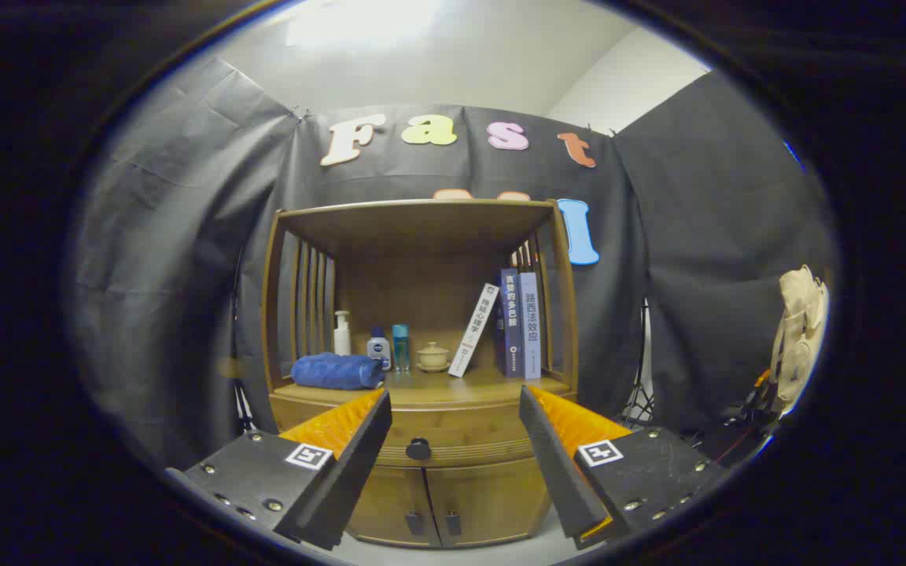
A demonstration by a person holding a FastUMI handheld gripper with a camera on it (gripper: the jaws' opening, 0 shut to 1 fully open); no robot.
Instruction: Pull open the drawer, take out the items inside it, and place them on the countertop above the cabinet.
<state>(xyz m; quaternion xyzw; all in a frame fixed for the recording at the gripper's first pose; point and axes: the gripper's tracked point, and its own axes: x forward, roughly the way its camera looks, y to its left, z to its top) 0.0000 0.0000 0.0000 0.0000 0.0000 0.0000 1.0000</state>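
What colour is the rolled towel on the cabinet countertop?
Blue; the rolled towel shows best in the gripper view, beyond the open gripper.

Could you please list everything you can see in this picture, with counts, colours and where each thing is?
cabinet: one, wooden, ahead of the fingers
drawer: one, wooden, shut, under the countertop
drawer knob: one, dark, between the fingers
lower doors: two, wooden, shut
towel: one, blue, rolled, countertop, far side from books
bottles: three, white, white with dark cap, teal, behind towel
lidded cup: one, cream, mid countertop
books: three, one white leaning, two upright
bag: one, beige, hanging beside the booth cloth
gripper: one, open, holding nothing
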